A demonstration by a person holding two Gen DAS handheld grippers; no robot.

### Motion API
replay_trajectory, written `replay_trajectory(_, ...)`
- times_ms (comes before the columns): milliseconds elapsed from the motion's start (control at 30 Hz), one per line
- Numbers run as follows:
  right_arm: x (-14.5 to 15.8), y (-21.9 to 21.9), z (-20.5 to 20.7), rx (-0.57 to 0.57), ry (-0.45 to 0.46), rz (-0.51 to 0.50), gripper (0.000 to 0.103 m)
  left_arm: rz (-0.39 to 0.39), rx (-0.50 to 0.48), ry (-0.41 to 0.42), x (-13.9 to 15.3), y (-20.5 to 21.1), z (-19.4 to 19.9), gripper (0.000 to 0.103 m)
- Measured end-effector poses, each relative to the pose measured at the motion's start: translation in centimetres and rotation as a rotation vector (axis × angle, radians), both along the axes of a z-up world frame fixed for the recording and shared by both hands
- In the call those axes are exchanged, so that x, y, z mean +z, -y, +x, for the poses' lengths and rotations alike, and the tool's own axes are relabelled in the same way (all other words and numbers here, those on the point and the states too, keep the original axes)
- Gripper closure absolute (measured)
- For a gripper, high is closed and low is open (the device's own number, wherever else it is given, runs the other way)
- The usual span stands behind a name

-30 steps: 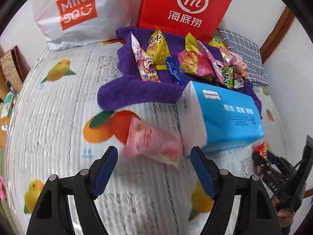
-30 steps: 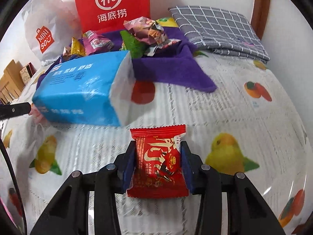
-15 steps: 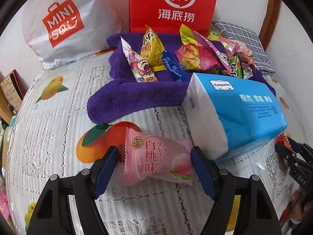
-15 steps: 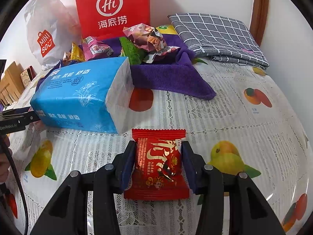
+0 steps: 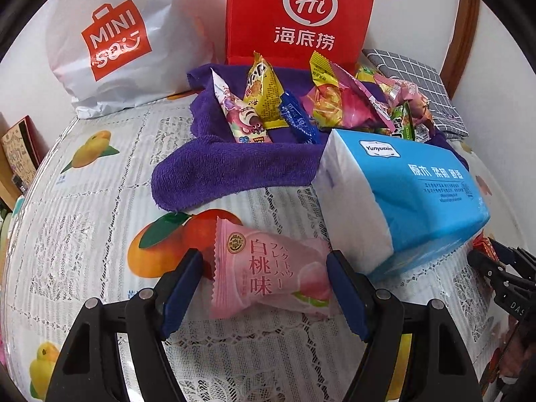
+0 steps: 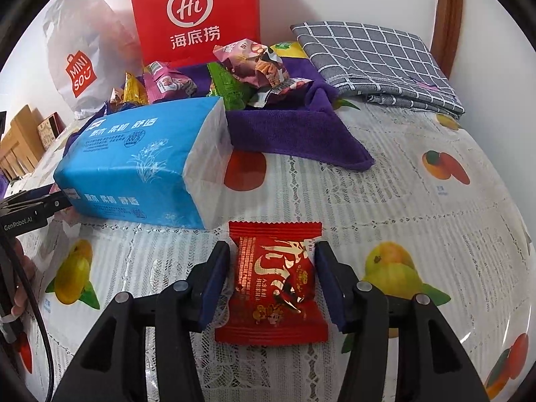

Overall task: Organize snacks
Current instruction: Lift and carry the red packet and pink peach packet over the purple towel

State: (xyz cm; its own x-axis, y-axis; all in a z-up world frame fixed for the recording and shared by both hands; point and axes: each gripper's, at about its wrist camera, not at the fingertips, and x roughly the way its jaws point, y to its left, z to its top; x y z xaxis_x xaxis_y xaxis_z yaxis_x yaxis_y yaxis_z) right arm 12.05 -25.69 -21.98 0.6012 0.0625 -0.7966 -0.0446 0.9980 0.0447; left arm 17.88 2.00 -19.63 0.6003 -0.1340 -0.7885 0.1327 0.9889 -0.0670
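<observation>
A pink peach-flavour snack packet lies on the fruit-print tablecloth between the fingers of my left gripper, which is open; a small gap shows at the left finger. A red snack packet lies flat on the cloth between the fingers of my right gripper. Its jaws are opening and the pads stand just off the wrapper. Several more wrapped snacks are heaped on a purple towel further back.
A blue tissue pack lies between the two grippers, close in front of the towel. A red paper bag and a white plastic bag stand against the wall. A folded grey checked cloth sits at the back right.
The right jaws have widened away from the red packet, which now rests on the cloth. The pink packet, blurred and further ahead a second ago, now lies still between the left fingers.
</observation>
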Motion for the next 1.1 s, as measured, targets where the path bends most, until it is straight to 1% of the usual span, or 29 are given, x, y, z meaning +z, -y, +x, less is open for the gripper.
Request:
replay_trajectory(133,0.0,0.0,0.0,0.001,0.000,0.001,0.049,0.020,-0.003,-0.004,-0.1,0.3,0.0,0.028)
replay_trajectory(200,0.0,0.0,0.0,0.001,0.000,0.000,0.049,0.008,-0.004,-0.004,-0.1,0.2,0.0,0.028)
replay_trajectory(267,0.0,-0.1,0.1,0.005,-0.001,0.002,0.047,-0.012,-0.006,-0.003,0.0,-0.1,0.0,0.027)
replay_trajectory(533,0.0,-0.2,0.0,0.009,-0.001,-0.003,0.046,-0.029,-0.004,0.000,0.0,-0.1,0.0,0.027)
replay_trajectory(667,0.0,-0.2,0.0,0.009,-0.001,-0.001,0.045,-0.057,0.033,0.012,0.2,-0.9,-0.1,0.044)
replay_trajectory(733,0.0,-0.2,0.0,0.009,-0.001,0.000,0.045,-0.075,0.043,0.014,0.2,-1.3,-0.1,0.046)
replay_trajectory(900,0.0,-0.3,0.0,0.009,-0.001,0.002,0.046,-0.079,0.033,0.008,0.4,-1.2,-0.3,0.048)
replay_trajectory(1000,0.1,0.0,0.0,-0.007,0.003,0.001,0.054,-0.107,0.024,-0.006,0.6,-1.2,-0.6,0.048)
replay_trajectory(1067,0.1,0.2,0.0,-0.018,0.005,0.002,0.059,-0.108,0.023,-0.009,0.8,-1.2,-0.9,0.048)
replay_trajectory(1100,0.2,0.3,0.0,-0.019,0.005,0.000,0.060,-0.106,0.023,-0.007,1.0,-1.2,-1.1,0.048)
